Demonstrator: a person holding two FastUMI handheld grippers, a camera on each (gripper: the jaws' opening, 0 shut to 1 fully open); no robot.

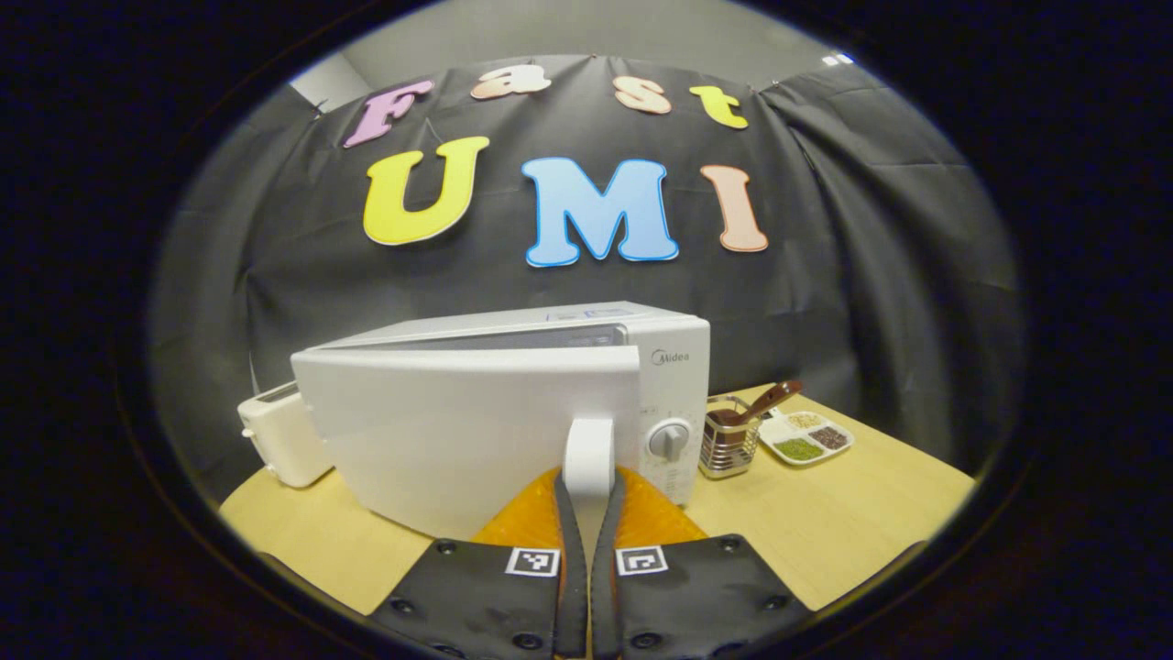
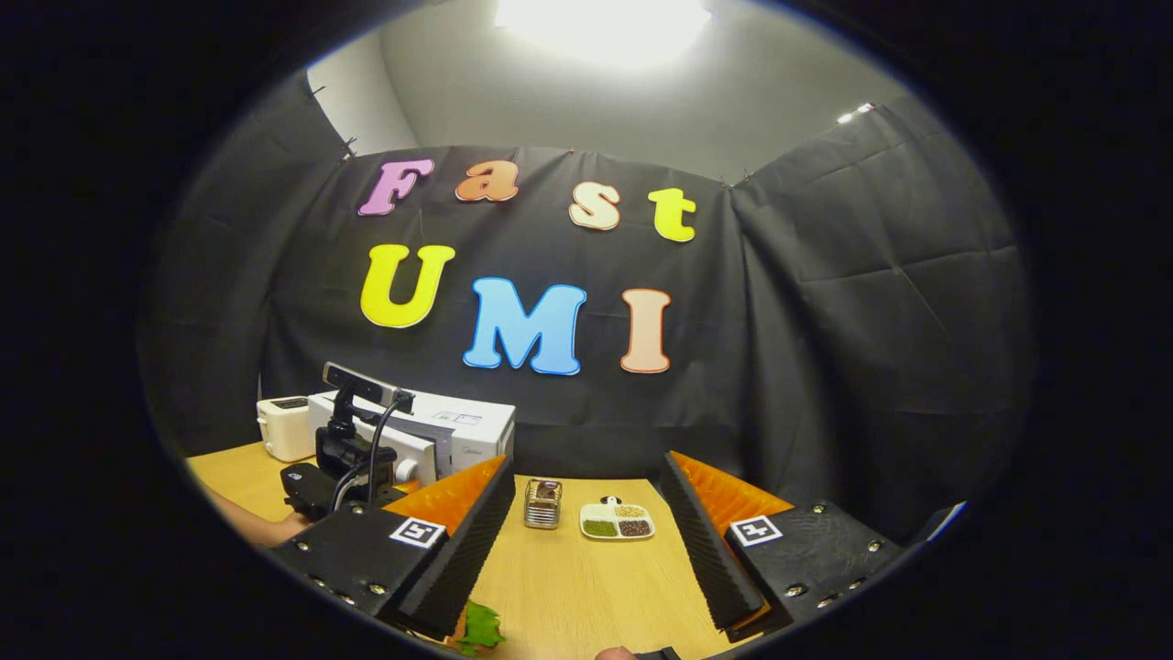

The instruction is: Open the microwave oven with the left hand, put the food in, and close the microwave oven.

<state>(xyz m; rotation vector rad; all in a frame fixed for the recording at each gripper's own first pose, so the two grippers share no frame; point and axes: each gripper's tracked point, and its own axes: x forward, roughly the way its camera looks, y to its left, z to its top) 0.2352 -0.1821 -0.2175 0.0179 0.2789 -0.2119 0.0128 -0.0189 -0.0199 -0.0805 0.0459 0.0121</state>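
Gripping: left gripper (image 1: pixel 587 486) is clamped on the microwave door handle (image 1: pixel 587 456), both fingers pinching it
Microwave (image 1: pixel 513 403): white, sits on the light wood table (image 1: pixel 825 532), door (image 1: pixel 467 431) swung a bit ajar
Toaster (image 1: pixel 279 435): white, just beside the microwave on its hinge side
Wire caddy (image 1: pixel 730 438): near the microwave's dial side, brown-handled utensil sticking out
Divided dish (image 1: pixel 806 437): just past the caddy, farther from the microwave, holds green, brown and pale grains
Right gripper (image 2: pixel 586 527): fingers spread wide apart, nothing in them, well off from the microwave
Food: something green and leafy (image 2: pixel 478 627) on the table below the right gripper's finger, can't tell what exactly
Room: black cloth walls behind the microwave, grey wall above, bright ceiling light (image 2: pixel 600 23)
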